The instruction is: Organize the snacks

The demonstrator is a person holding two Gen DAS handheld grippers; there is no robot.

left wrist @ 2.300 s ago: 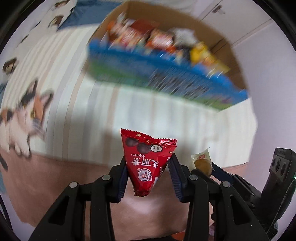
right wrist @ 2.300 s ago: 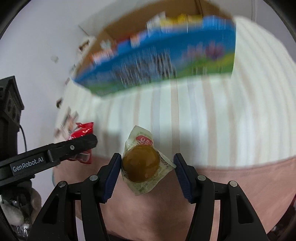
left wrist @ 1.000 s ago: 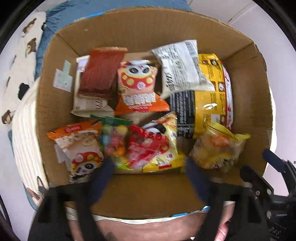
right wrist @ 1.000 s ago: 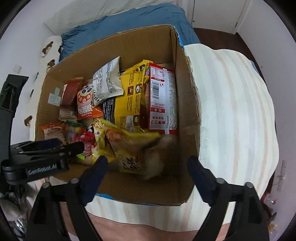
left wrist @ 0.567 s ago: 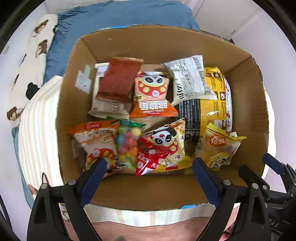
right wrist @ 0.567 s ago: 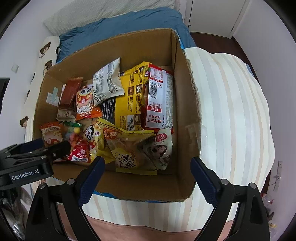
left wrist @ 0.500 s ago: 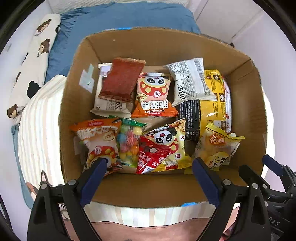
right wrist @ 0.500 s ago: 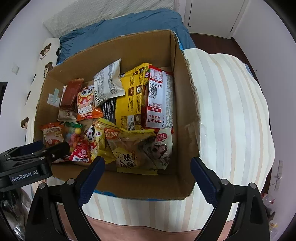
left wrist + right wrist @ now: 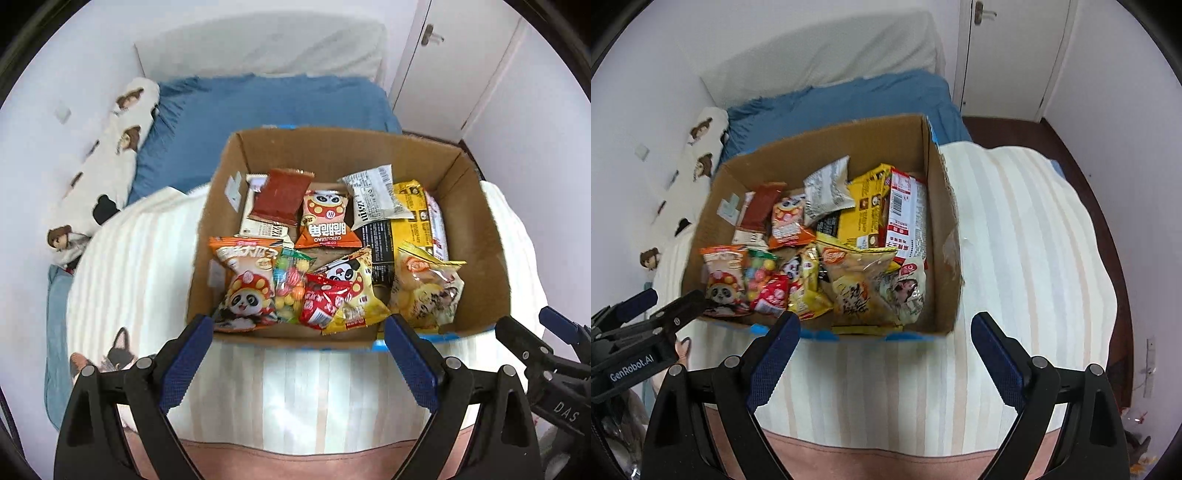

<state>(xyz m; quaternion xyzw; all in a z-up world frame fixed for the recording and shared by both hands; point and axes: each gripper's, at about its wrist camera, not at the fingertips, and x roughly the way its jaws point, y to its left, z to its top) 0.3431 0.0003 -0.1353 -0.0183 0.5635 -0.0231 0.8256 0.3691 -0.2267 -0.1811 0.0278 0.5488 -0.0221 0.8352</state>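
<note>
Hovering over the striped blanket (image 9: 140,258), the left gripper (image 9: 299,347) has its blue pads spread wide with nothing between them; its jaws have just been opening. Ahead sits the cardboard box (image 9: 491,236), packed with snacks: a panda mushroom bag (image 9: 245,284) at its left, a red wrapped candy (image 9: 323,301) near the front wall, a yellow chip bag (image 9: 424,291) further right. The right gripper (image 9: 884,339) likewise gapes empty, having just widened, just short of the box's front edge.
</note>
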